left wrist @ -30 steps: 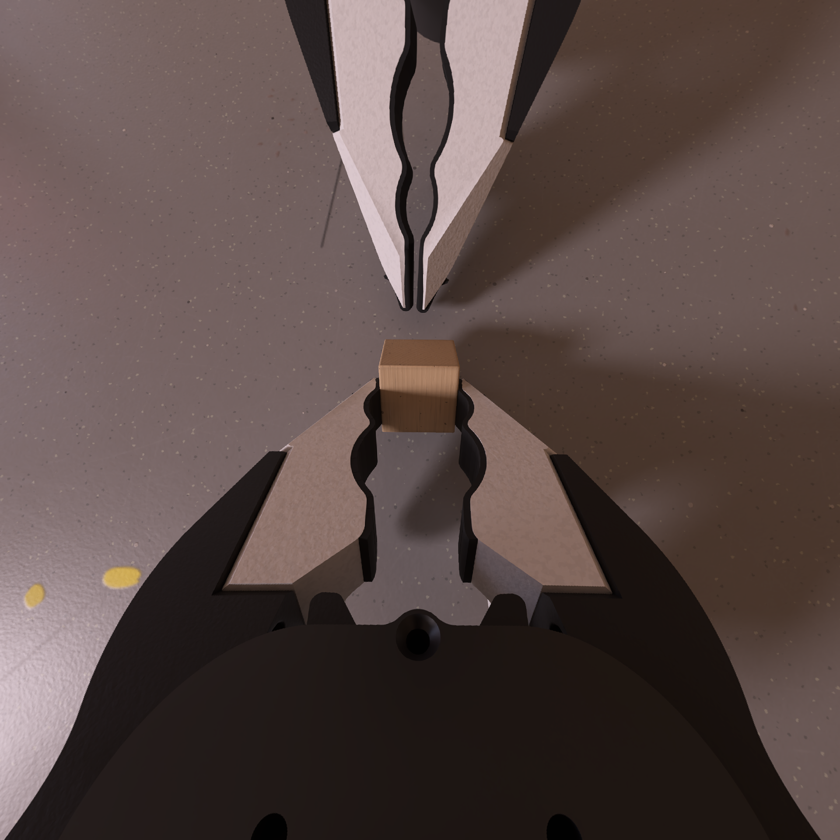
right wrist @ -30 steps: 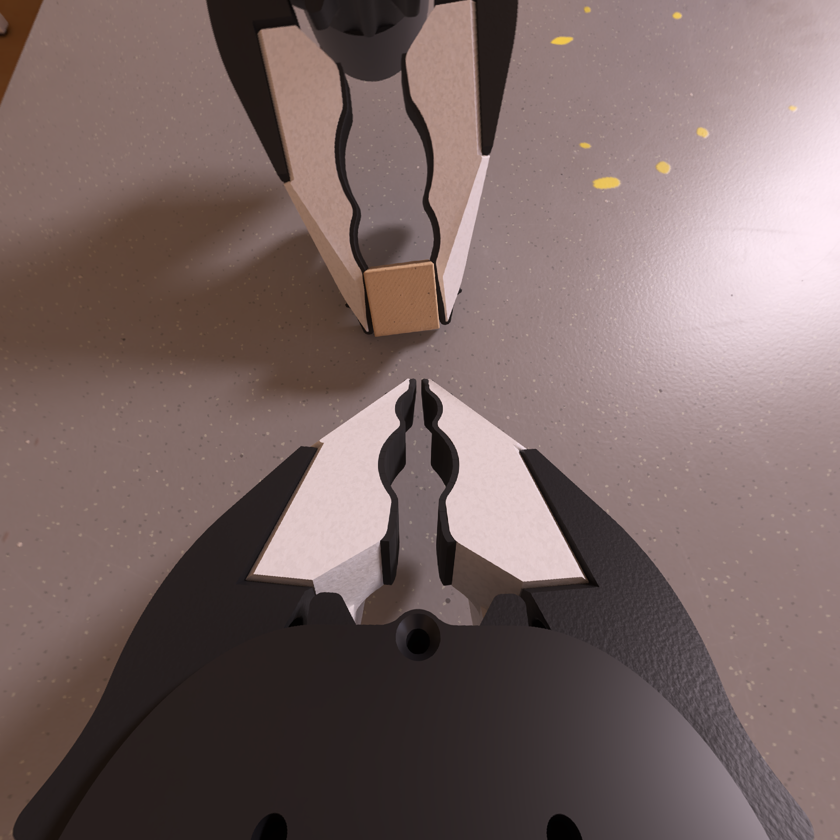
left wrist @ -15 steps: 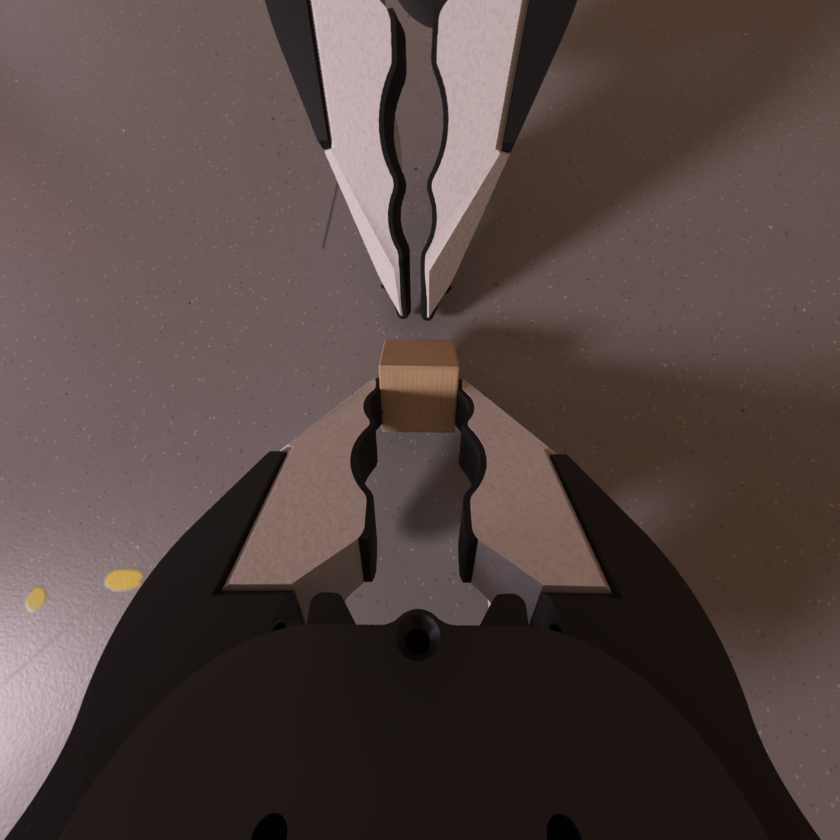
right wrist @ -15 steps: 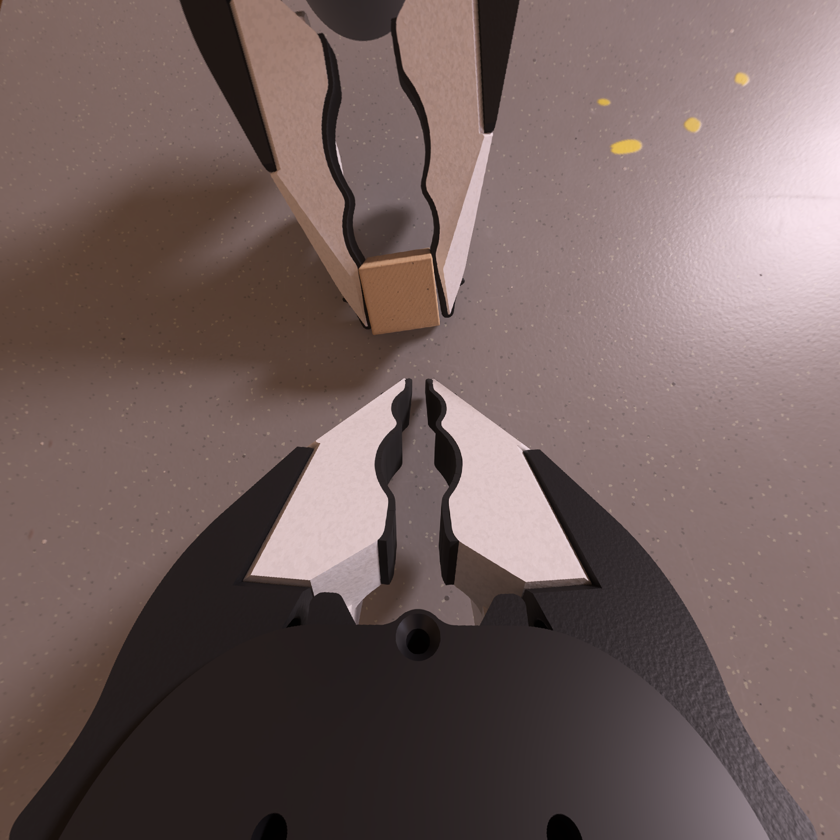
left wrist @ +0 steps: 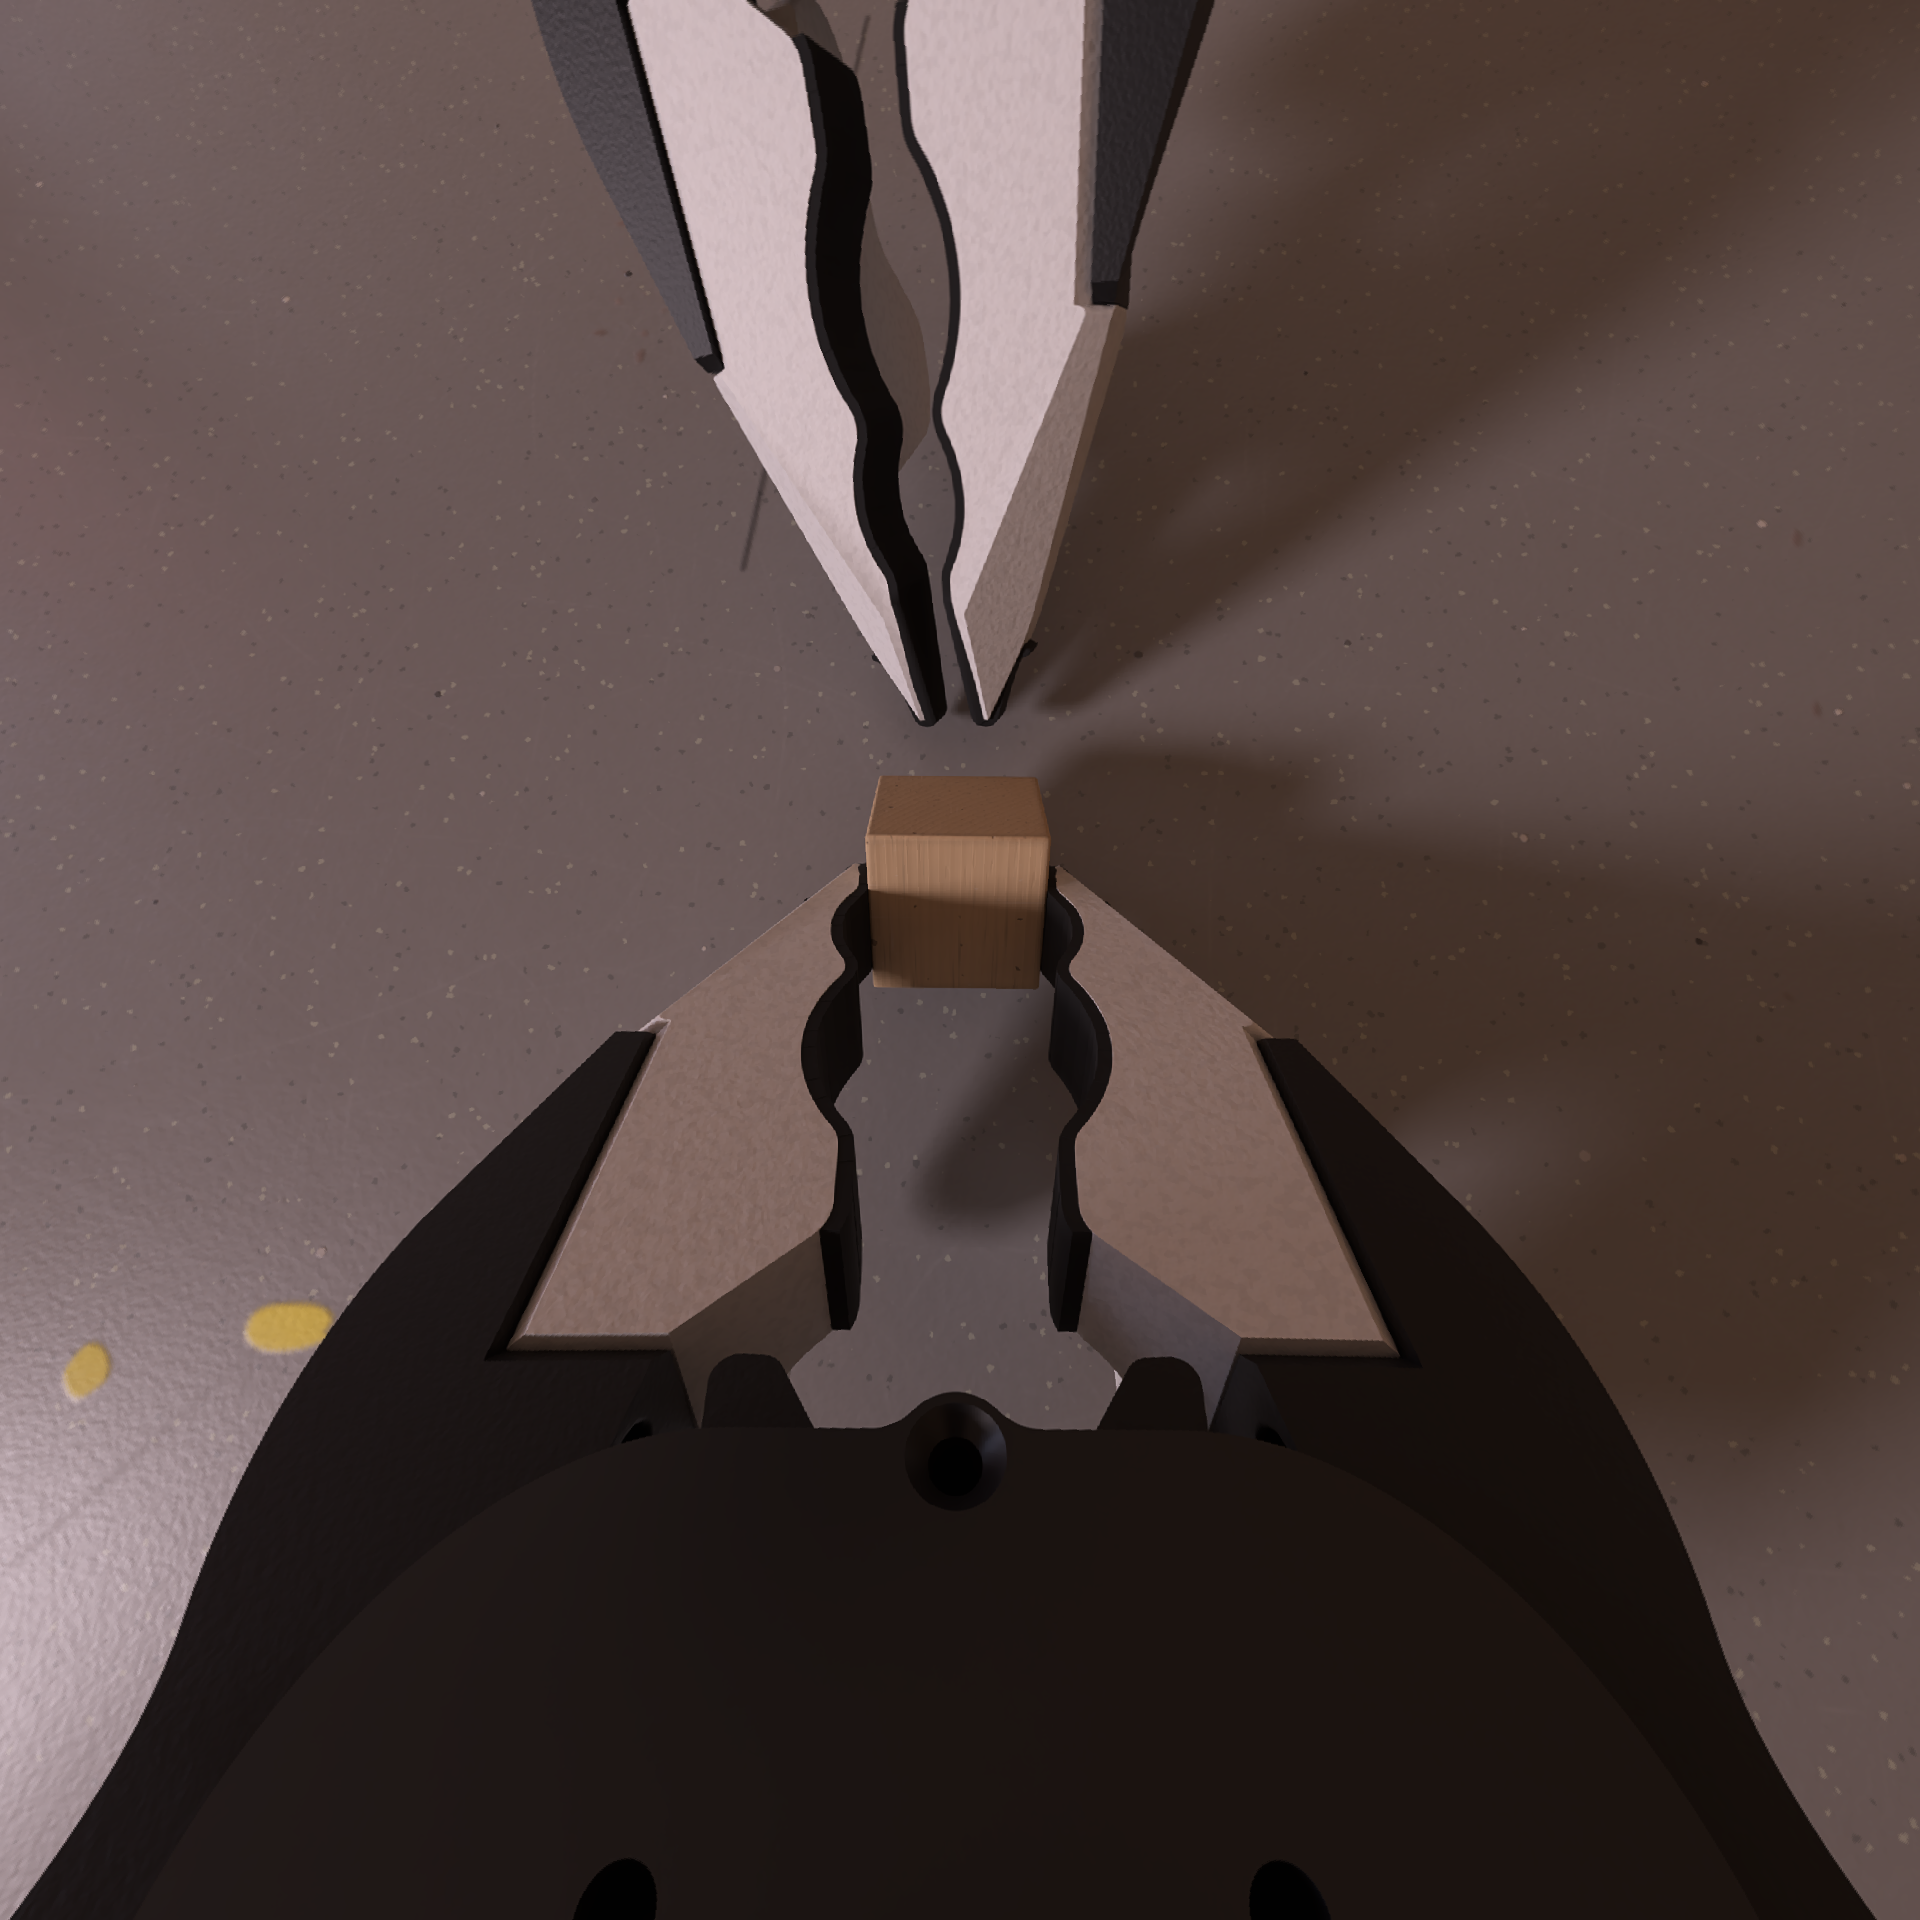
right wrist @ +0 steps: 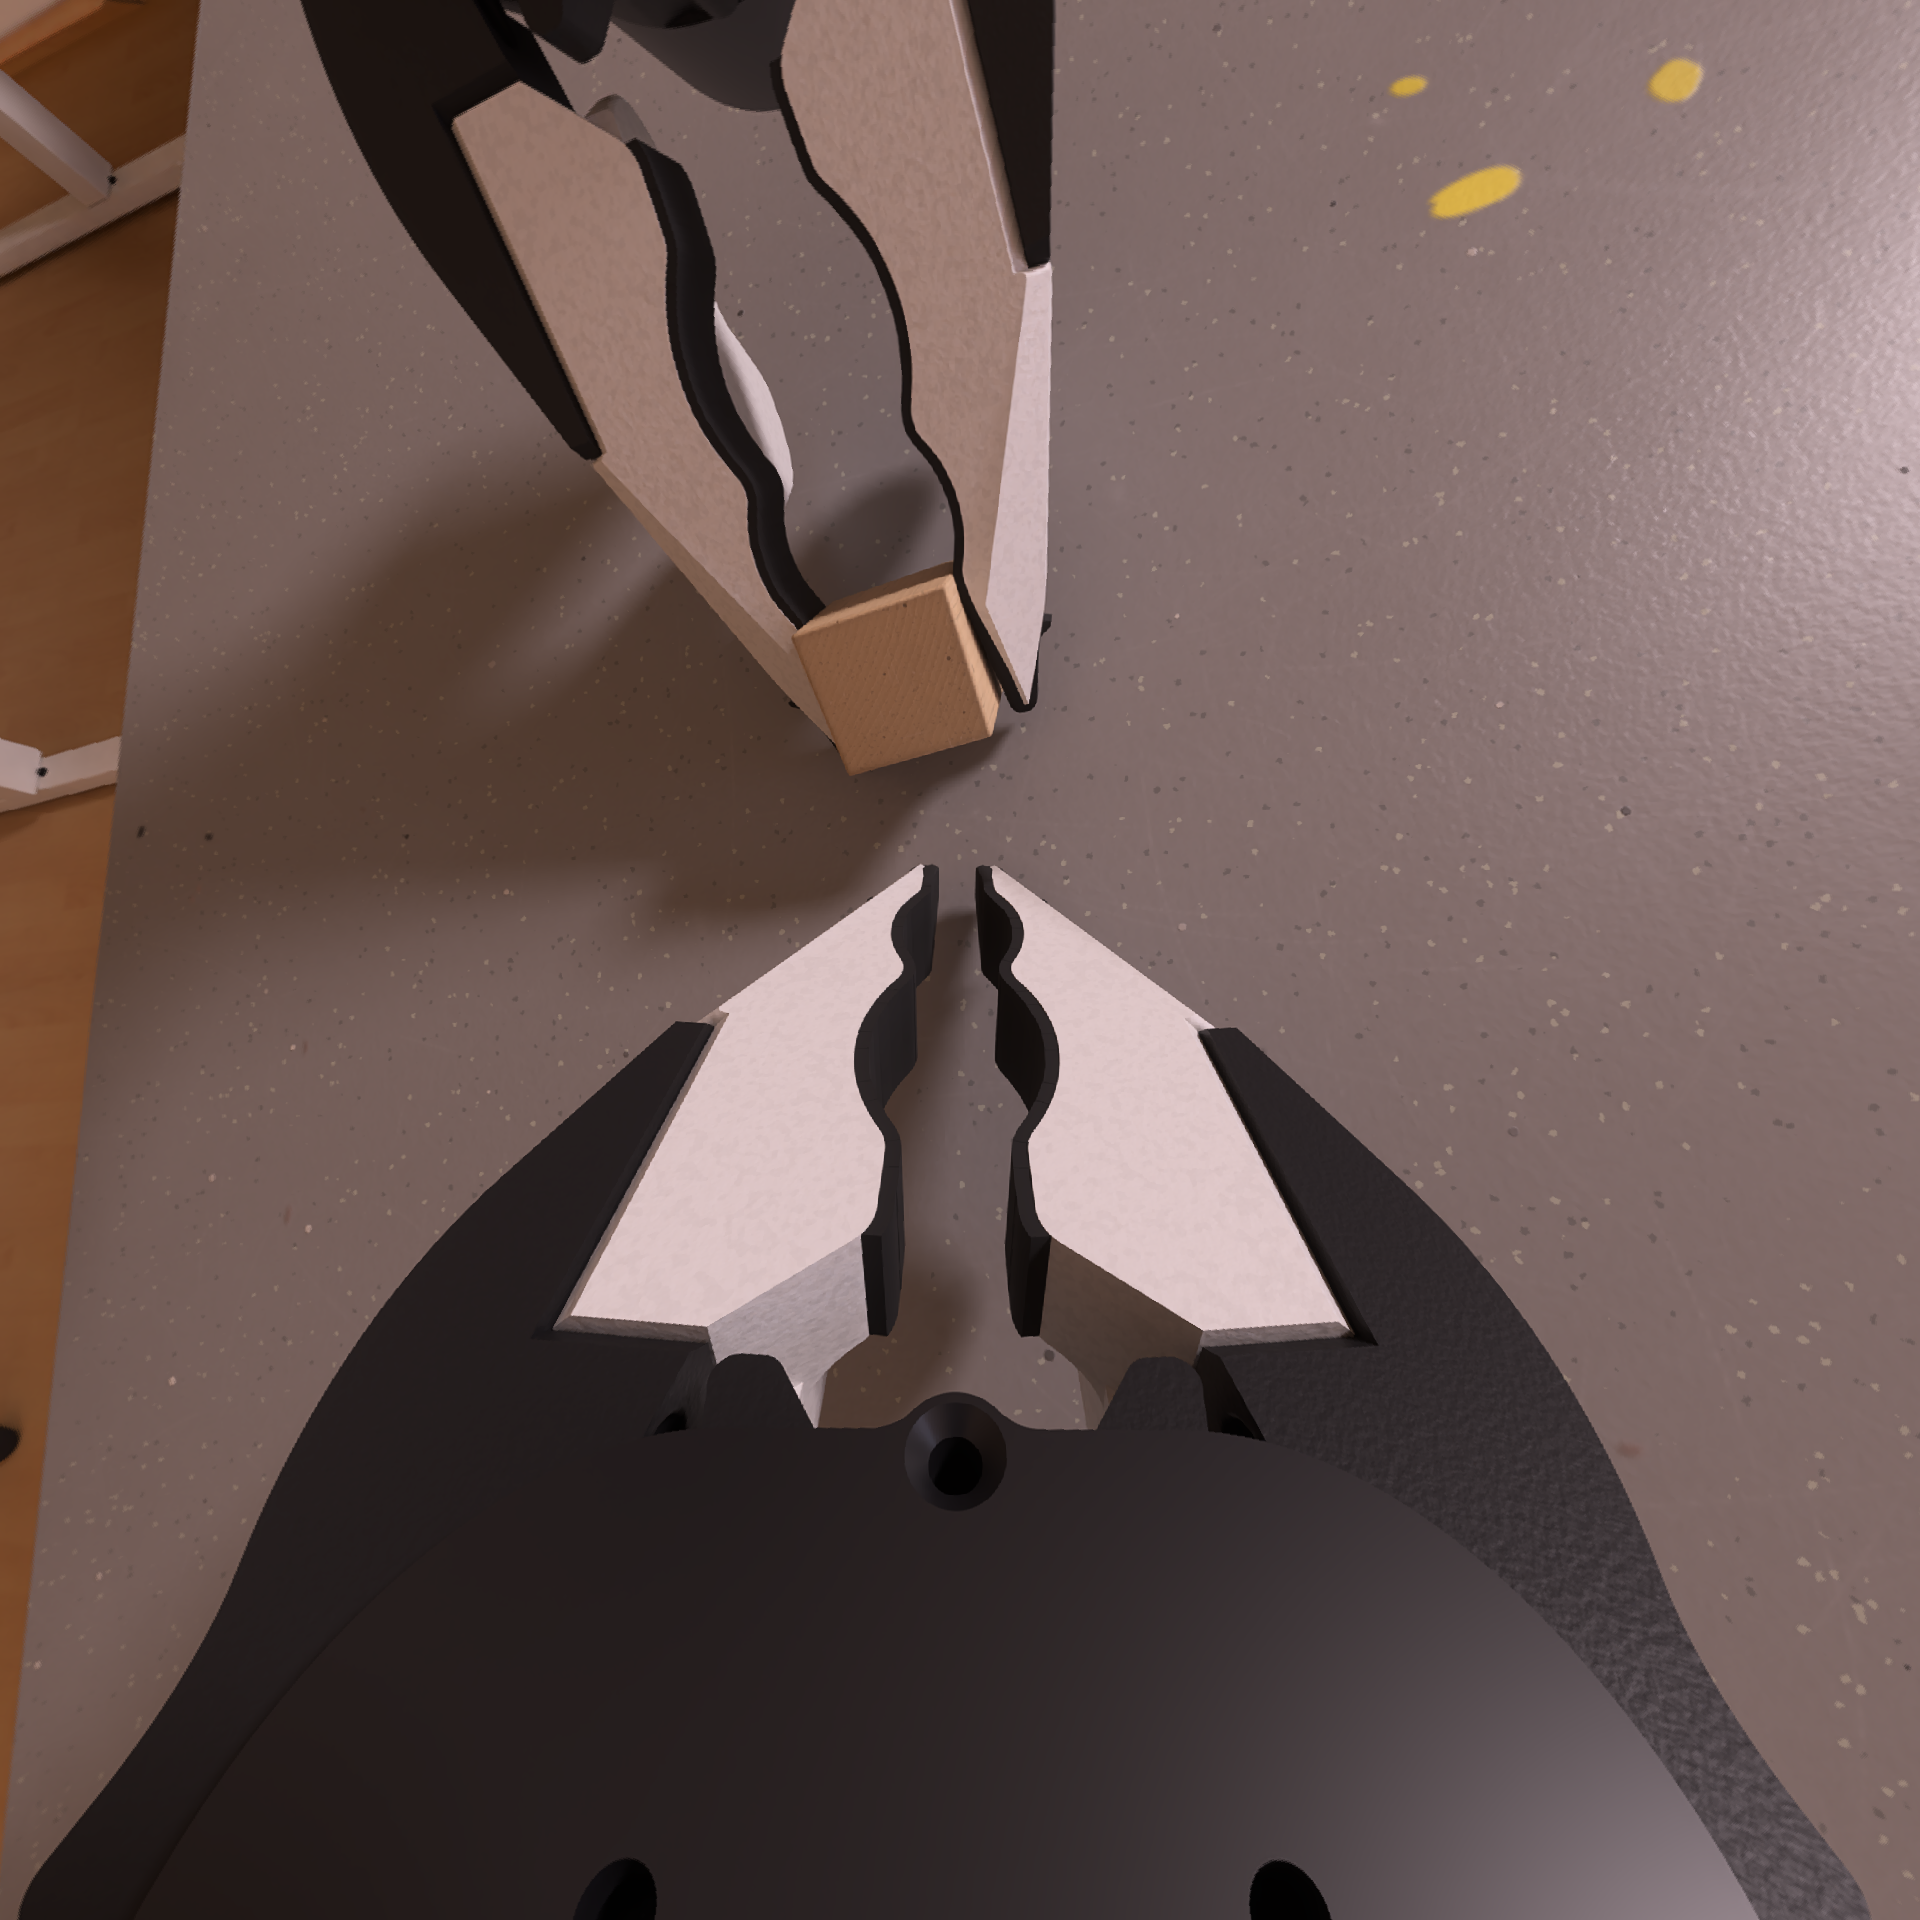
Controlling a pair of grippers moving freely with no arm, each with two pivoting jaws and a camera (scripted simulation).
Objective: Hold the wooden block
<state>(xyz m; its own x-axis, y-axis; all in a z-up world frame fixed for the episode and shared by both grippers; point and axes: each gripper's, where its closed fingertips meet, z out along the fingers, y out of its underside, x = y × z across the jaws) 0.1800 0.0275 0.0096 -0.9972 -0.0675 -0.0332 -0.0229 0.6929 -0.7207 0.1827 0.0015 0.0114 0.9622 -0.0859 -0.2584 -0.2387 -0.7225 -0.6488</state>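
Note:
A small wooden block (left wrist: 956,904) is clamped between the tips of my left gripper (left wrist: 956,881), just above the grey speckled table (left wrist: 416,727). My right gripper (left wrist: 956,717) points at the block from the far side, tip to tip, a short gap away. In the right wrist view my right gripper (right wrist: 956,873) is empty, its jaws nearly together with only a thin slit between them. Just ahead of it the left gripper (right wrist: 920,707) holds the block (right wrist: 899,675), which looks tilted in this view.
Yellow spots mark the table at the lower left (left wrist: 286,1328) and at the upper right of the right wrist view (right wrist: 1475,192). The table's left edge (right wrist: 156,520) borders an orange-brown floor with a white frame (right wrist: 62,156).
My right gripper has shifted and tilted, bringing the table's left edge into its view. The slit between its jaws has widened slightly. The left gripper still holds the block in place.

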